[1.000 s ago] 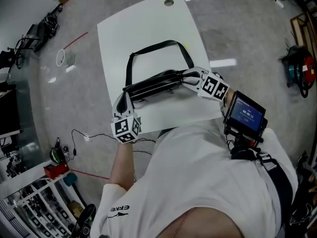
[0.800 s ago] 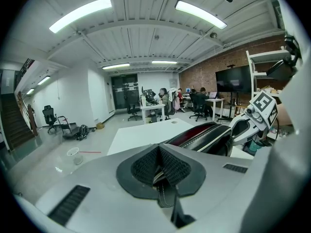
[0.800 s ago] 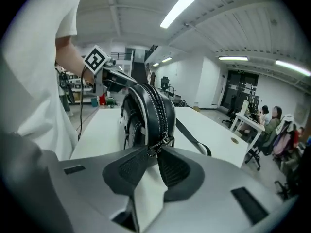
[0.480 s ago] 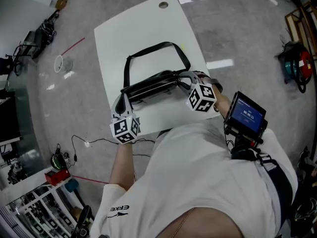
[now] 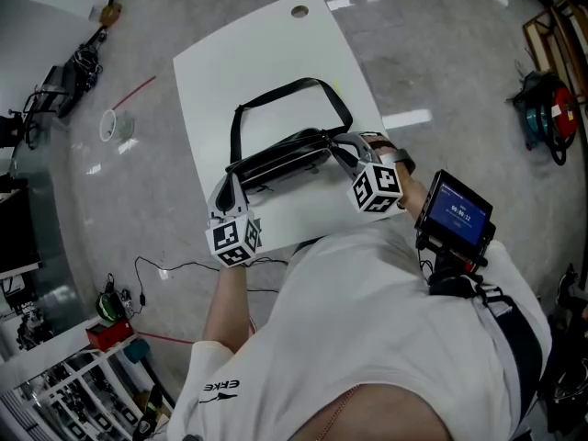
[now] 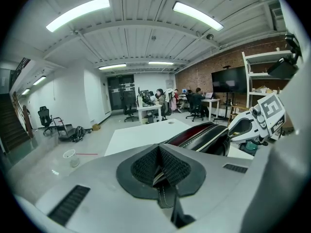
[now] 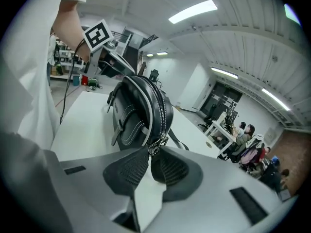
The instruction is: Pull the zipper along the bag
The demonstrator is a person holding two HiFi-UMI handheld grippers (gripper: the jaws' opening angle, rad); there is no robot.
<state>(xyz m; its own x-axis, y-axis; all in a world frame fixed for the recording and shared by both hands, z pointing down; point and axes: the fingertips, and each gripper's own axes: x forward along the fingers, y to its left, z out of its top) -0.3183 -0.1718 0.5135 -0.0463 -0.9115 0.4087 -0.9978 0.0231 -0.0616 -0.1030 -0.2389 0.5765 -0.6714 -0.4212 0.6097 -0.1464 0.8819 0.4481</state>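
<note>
Since the bag (image 5: 280,154) lying on the table (image 5: 248,53) looks soft and floppy, the left gripper (image 6: 158,171) clamps its left-end tab (image 6: 164,198) while the right gripper (image 7: 151,155) pinches the tiny, probably slippery zipper pull (image 7: 155,145).

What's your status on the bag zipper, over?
Status: left gripper shut on the end tab of the bag. The right gripper shut on the zipper pull. Bag on the white table, nothing across the zipper.

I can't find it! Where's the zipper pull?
In the right gripper view, the zipper pull hangs off the bag, at the tips of the right gripper.
</note>
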